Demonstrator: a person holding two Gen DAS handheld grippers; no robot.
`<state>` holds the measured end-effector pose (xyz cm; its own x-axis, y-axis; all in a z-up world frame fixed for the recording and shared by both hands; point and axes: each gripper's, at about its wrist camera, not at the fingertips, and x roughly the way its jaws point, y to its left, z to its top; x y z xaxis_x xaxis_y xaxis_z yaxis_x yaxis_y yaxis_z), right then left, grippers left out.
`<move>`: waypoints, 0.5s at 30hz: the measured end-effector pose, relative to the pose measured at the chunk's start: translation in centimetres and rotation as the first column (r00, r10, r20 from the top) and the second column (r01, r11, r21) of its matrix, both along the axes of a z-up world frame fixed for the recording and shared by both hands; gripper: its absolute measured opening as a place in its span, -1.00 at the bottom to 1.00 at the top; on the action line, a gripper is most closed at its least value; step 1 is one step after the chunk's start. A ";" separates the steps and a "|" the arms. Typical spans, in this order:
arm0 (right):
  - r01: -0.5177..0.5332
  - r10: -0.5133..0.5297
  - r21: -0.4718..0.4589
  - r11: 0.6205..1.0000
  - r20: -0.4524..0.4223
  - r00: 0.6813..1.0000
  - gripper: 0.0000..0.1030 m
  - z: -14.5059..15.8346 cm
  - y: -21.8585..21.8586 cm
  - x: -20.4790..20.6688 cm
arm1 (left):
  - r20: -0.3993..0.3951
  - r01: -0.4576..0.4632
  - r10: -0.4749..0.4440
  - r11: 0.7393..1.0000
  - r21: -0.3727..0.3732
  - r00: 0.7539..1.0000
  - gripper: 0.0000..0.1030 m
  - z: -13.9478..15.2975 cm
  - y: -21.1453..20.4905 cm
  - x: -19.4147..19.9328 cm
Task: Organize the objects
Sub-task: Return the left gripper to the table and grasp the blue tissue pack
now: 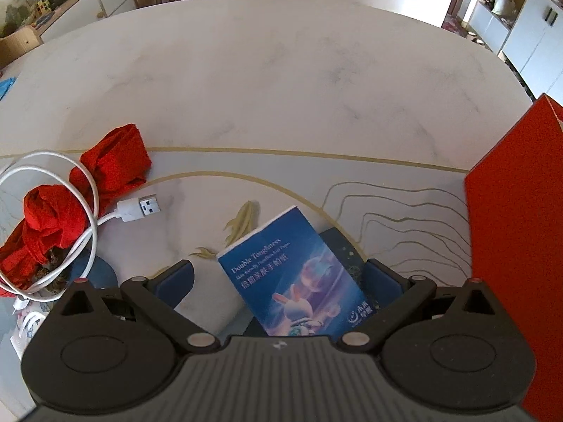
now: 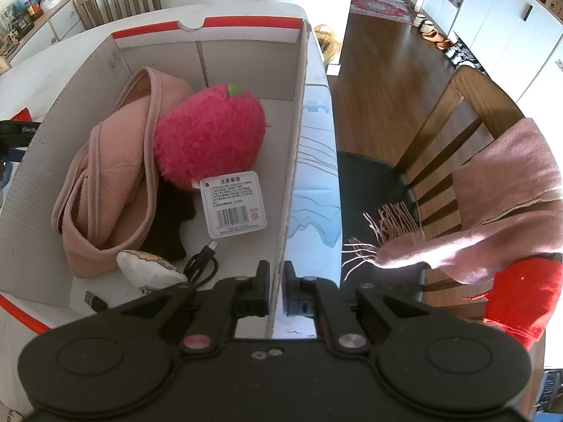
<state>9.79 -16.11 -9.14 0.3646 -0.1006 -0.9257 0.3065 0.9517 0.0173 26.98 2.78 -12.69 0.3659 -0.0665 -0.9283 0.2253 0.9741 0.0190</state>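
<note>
The blue tissue pack (image 1: 295,277) lies on the counter (image 1: 267,88) between the left gripper's (image 1: 279,281) fingers, which stand wide apart on either side of it and do not press on it. It is a flat soft packet with white lettering and a cartoon rabbit, tilted, resting partly on a darker blue item under its right edge. To its left lie a white USB cable (image 1: 70,218) looped over a crumpled red cloth (image 1: 88,190); the red outer wall of the box (image 1: 520,246) rises on the right.

In the right wrist view, the right gripper (image 2: 277,292) is clamped on the box's near wall (image 2: 292,176), apparently steadying it. Inside already sit a pink scarf (image 2: 105,183), a pink plush fruit (image 2: 211,133) with its tag, and a black cable (image 2: 200,267).

So the sorting looks partly done: the pack, cable and cloth are still outside.
</note>
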 end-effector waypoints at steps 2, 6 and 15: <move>-0.001 0.001 0.000 1.000 0.000 1.000 -0.88 -0.1 0.0 0.0 | 0.003 0.004 -0.004 1.000 -0.002 1.000 0.98 -0.1 0.2 0.0; 0.000 0.000 0.000 1.000 0.001 1.000 -0.88 -0.1 0.0 0.0 | 0.012 0.011 -0.011 1.000 -0.005 1.000 0.94 0.0 0.5 -0.5; -0.004 0.004 -0.002 1.000 0.000 1.000 -0.91 -0.4 0.0 0.0 | 0.050 0.077 -0.076 0.997 -0.017 0.996 0.10 1.2 1.0 -1.9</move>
